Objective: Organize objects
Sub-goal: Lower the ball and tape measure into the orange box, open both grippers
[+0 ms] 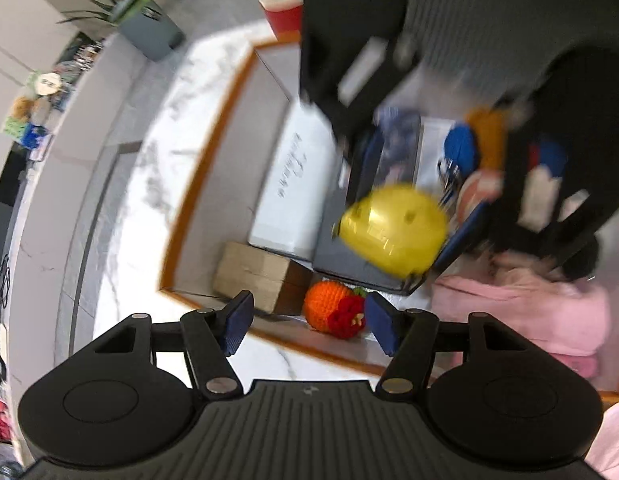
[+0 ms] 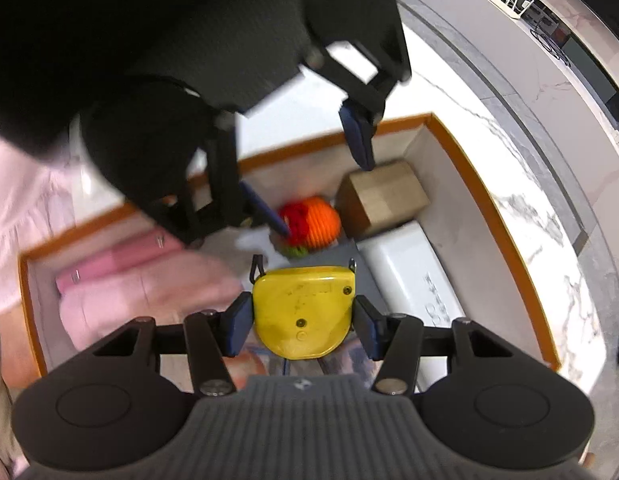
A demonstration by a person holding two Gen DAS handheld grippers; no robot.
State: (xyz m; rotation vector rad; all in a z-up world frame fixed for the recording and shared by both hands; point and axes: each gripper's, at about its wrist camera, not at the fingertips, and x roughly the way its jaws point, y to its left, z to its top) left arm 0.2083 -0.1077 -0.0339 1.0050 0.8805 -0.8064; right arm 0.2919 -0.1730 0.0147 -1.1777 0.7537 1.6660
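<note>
Most of the sorting looked done. The orange-rimmed tray (image 2: 505, 216) on the marble worktop (image 1: 121, 216) already held the folded pink cloth (image 2: 149, 296), the wooden block (image 2: 383, 200), the white box (image 2: 413, 276) and the crocheted orange toy (image 2: 315, 226), which lay just beside the block.

Your right tongs (image 2: 303, 322) were clamped on the yellow case (image 2: 305, 308), one pad against each side, and you held it over the middle of the tray above a dark flat item; by my reading it had not yet been set down.

Your left tongs (image 1: 307, 322) stood apart and empty over the crocheted toy, pads not pressing it.

What remained, I judge, was placing the case; whether anything waited outside the tray I could not tell.
</note>
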